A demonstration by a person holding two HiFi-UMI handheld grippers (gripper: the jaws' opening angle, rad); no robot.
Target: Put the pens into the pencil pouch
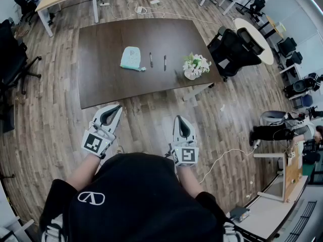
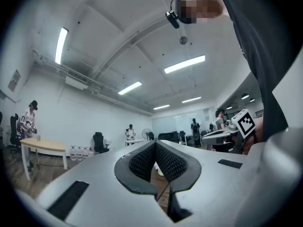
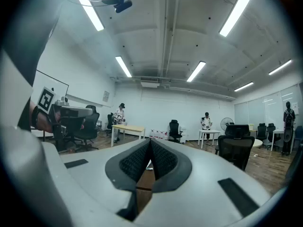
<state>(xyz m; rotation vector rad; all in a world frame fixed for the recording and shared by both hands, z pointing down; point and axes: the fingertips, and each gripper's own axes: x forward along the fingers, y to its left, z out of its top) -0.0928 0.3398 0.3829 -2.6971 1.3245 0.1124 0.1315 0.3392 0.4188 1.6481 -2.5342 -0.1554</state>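
Pouch and pens lie on the table; both grippers are closed and empty.

The pale green pencil pouch lies flat near the middle of the dark brown table. Just to its right, a pen and a second pen lie side by side, apart from each other and from the pouch. Further right stands a pot of white flowers, with a black office chair beyond the table's right edge. Short of the table's near edge, over the wood floor, the left gripper and right gripper are held side by side, each with its jaws pressed together on nothing.
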